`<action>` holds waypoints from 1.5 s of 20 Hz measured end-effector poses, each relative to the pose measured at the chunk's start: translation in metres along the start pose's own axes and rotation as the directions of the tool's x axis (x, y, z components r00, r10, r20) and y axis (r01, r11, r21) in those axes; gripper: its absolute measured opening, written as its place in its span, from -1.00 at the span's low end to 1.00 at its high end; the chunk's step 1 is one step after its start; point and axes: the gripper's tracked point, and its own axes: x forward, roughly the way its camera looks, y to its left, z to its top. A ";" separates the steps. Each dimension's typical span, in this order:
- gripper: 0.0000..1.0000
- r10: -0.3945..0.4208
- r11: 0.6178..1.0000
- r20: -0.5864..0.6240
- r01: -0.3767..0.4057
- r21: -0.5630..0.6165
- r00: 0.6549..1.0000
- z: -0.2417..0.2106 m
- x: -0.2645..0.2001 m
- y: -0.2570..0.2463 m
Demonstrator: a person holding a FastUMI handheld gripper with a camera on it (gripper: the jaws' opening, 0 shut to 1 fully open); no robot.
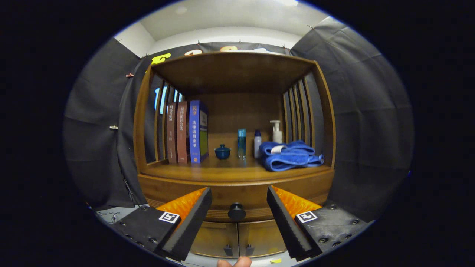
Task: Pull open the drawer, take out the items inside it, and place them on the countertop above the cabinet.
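- Currently we hold the gripper (239, 202) level, pointing straight at the front of the wooden cabinet (233, 111).
- Its two fingers (193, 218) stand wide apart and grip nothing.
- We see the drawer (237, 193) closed, directly below the countertop (222, 172).
- The drawer's round black knob (236, 211) sits centred in the gap between the fingers, just ahead of the tips and not touching either.
- Beyond the fingers, the countertop carries three upright books (187, 131), a small blue lidded cup (222, 151), a blue bottle (241, 142), a white bottle (257, 142), a pump bottle (277, 131) and a folded blue towel (289, 155).
- Two lower doors (237, 239) sit closed beneath the drawer.
- A fingertip (234, 262) shows below the fingers.
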 end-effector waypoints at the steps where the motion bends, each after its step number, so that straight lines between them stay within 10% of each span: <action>1: 0.96 0.008 1.000 -0.024 -0.008 -0.009 1.000 -0.014 0.006 -0.001; 10: 0.88 0.006 0.999 -0.150 -0.013 -0.050 0.989 -0.075 0.057 0.001; 15: 0.05 -0.014 0.998 -0.151 0.005 -0.061 0.988 -0.076 0.063 -0.003; 20: -0.28 0.000 1.000 -0.158 -0.001 -0.006 0.987 -0.077 0.063 -0.001; 30: -0.28 0.004 1.000 -0.178 -0.004 0.001 0.984 -0.076 0.014 -0.003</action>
